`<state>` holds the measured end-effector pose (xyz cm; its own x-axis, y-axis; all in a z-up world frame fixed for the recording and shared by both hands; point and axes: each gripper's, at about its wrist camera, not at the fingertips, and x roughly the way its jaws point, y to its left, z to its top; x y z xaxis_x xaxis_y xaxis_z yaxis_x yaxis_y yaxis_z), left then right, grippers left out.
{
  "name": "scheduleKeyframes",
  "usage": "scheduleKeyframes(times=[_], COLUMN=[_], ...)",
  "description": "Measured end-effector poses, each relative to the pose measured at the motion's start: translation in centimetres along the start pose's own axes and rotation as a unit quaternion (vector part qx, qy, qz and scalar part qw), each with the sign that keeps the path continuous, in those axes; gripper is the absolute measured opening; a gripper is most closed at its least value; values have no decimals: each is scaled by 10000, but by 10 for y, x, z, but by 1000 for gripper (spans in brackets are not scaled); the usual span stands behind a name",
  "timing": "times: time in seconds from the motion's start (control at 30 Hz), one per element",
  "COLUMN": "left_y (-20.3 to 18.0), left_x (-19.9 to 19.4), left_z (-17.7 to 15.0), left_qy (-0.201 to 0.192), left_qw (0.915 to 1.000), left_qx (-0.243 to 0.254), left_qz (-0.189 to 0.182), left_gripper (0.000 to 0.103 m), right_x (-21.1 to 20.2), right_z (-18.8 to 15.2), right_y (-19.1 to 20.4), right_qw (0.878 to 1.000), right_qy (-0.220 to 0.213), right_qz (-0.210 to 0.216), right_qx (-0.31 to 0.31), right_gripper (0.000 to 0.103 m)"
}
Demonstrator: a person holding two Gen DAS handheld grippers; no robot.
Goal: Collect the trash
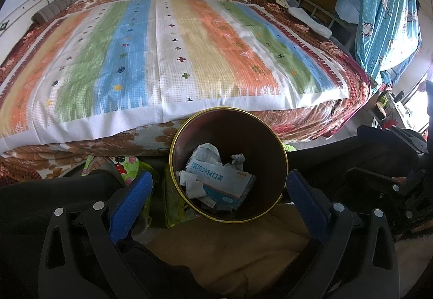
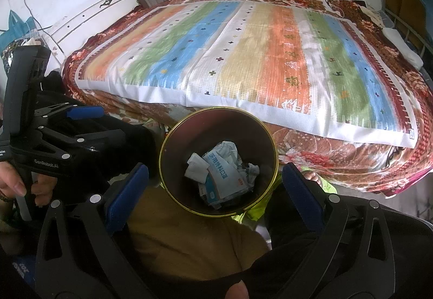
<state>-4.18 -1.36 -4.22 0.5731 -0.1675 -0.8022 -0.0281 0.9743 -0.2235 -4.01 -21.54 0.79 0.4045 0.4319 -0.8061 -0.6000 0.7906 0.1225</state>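
Note:
A dark round trash bin with a gold rim (image 1: 173,153) stands on the floor against the bed; it also shows in the right wrist view (image 2: 162,153). Inside lie a blue-and-white mask box (image 1: 216,182) (image 2: 224,177) and crumpled white paper (image 1: 238,159) (image 2: 194,170). My left gripper (image 1: 219,199) is open and empty, its blue pads either side of the bin, above it. My right gripper (image 2: 215,190) is open and empty, also above the bin. The left gripper appears at the left of the right wrist view (image 2: 81,112).
A bed with a striped colourful sheet (image 1: 167,55) (image 2: 243,55) over a brown floral blanket (image 1: 338,115) fills the far side. A tan cloth (image 1: 230,250) (image 2: 189,239) lies below the grippers. Blue fabric (image 1: 384,15) hangs at the right. A white headboard (image 2: 94,17) stands left.

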Motion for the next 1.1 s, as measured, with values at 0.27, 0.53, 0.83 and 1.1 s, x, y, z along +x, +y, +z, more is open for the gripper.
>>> scheduleKeyframes(times=[0.27,0.53,0.83,1.1], left_y=[0,-1,-1,-3], left_x=[1,1,1,0], left_z=[-1,-1,-1,-1], left_qy=[10,17,23,16], left_qw=[10000,10000,10000,10000], left_qx=[-10,-8,0,57], left_qz=[6,11,12,-31], left_gripper=[97,97,97,97], right_x=[0,0,0,0], right_z=[1,1,1,2], right_y=[-1,0,-1,-2], right_qw=[10000,10000,10000,10000], right_qy=[3,6,7,11], right_qz=[0,1,4,5], right_qx=[1,2,16,14], right_gripper=[94,94,94,94])
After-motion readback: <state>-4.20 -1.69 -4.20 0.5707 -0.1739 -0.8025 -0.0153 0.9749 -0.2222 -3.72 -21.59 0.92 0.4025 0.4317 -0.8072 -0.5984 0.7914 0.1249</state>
